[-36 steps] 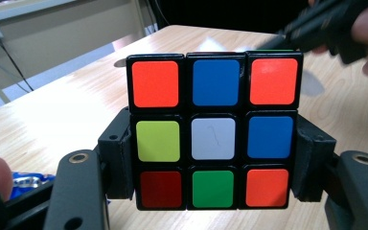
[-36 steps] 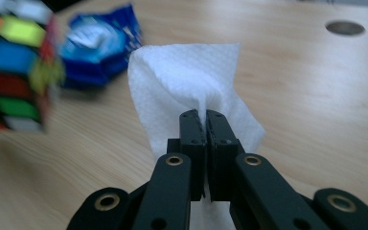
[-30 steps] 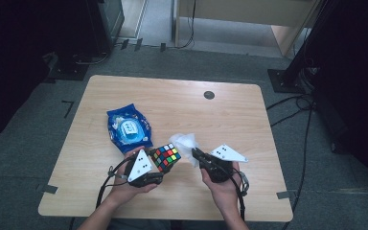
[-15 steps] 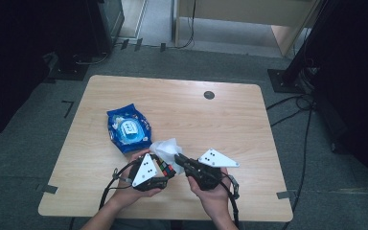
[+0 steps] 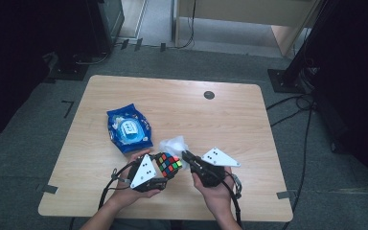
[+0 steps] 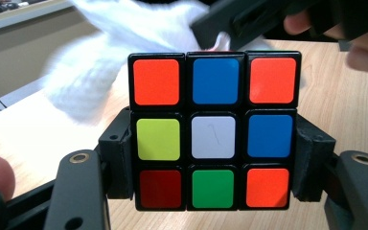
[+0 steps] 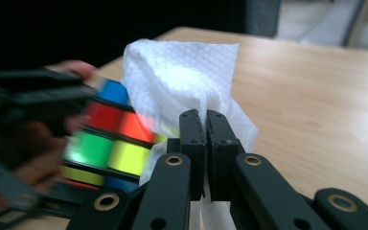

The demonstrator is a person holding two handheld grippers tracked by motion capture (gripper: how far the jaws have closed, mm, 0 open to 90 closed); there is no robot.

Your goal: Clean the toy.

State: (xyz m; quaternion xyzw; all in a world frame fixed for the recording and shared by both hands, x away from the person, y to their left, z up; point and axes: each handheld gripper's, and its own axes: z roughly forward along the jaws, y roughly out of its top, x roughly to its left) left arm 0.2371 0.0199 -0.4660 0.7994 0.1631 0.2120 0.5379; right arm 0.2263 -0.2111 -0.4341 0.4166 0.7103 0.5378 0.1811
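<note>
Cube: puzzle cube (image 6: 214,131) was clamped between the left tongs (image 6: 214,191), held above the bench (image 5: 249,124).
Wipe: white tissue (image 7: 182,76) was pinched in the closed right tongs (image 7: 206,143), touching the cube's far side.
Technique: probably best to keep the cube steady and drag the tissue across each face.
Nearby: blue packet (image 5: 129,128) lay just behind the cube.

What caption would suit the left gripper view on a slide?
A scrambled puzzle cube clamped in the left tool, with a white tissue brought up behind it.
</note>
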